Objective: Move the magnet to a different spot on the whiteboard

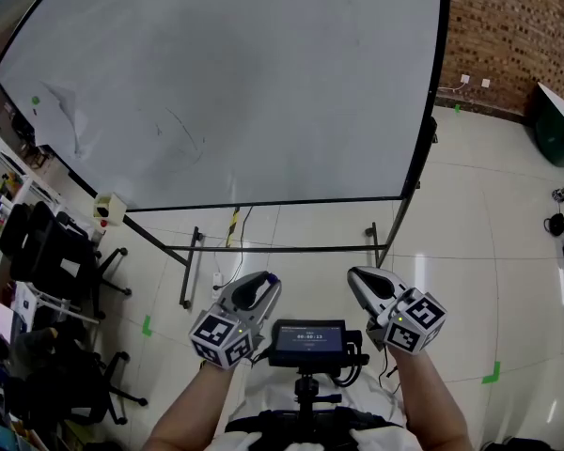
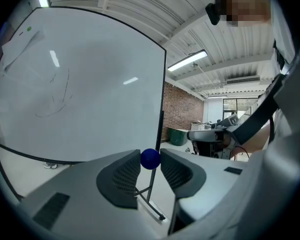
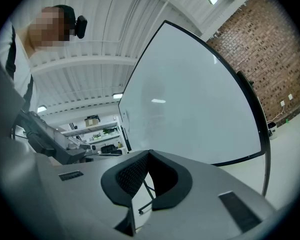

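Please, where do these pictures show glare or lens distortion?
Left gripper view: two bright glare streaks on the whiteboard, its edges bowed by the wide lens, corners dark. Right gripper view: one faint streak, same bowing. Head view: even light, the board's frame curved mildly.

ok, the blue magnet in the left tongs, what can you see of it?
The magnet is a small round deep-blue ball, smooth and faintly glossy, plastic by the look. It is pinched at the very tips of the left tongs, touching both ribbed pads, held in the air, off the whiteboard.
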Demonstrator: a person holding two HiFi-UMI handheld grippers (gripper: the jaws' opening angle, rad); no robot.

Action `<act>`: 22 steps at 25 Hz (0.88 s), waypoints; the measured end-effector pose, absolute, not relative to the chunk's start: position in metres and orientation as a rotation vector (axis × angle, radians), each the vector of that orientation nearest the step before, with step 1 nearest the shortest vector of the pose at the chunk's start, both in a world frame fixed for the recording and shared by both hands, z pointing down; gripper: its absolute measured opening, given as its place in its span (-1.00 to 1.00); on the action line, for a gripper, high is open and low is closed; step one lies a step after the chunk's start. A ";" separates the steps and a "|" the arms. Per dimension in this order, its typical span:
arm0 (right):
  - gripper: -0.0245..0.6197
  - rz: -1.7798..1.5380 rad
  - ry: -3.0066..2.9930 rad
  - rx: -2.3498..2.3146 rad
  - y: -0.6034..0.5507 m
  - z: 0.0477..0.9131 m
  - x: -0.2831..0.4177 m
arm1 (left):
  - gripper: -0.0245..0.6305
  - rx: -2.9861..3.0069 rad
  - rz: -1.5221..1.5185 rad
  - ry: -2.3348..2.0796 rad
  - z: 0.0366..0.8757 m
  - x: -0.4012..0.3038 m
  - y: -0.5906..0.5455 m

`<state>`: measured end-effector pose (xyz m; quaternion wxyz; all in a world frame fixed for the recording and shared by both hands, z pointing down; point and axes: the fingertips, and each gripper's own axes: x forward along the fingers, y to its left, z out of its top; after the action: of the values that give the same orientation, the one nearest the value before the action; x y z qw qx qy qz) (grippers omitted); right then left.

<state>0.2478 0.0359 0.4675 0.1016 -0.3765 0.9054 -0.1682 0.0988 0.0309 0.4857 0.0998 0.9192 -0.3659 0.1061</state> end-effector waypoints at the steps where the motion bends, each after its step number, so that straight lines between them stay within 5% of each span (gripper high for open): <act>1: -0.82 -0.496 2.672 -1.107 0.036 0.467 0.246 | -0.44 2.716 0.310 -1.083 0.484 0.097 0.031; 22: -0.82 -0.525 2.687 -1.105 0.002 0.457 0.228 | -0.44 2.717 0.278 -1.087 0.468 0.075 0.002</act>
<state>0.2280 0.0024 0.4570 0.0945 -0.3726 0.9060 -0.1769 0.0755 0.0017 0.4675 0.1008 0.9196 -0.3679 0.0941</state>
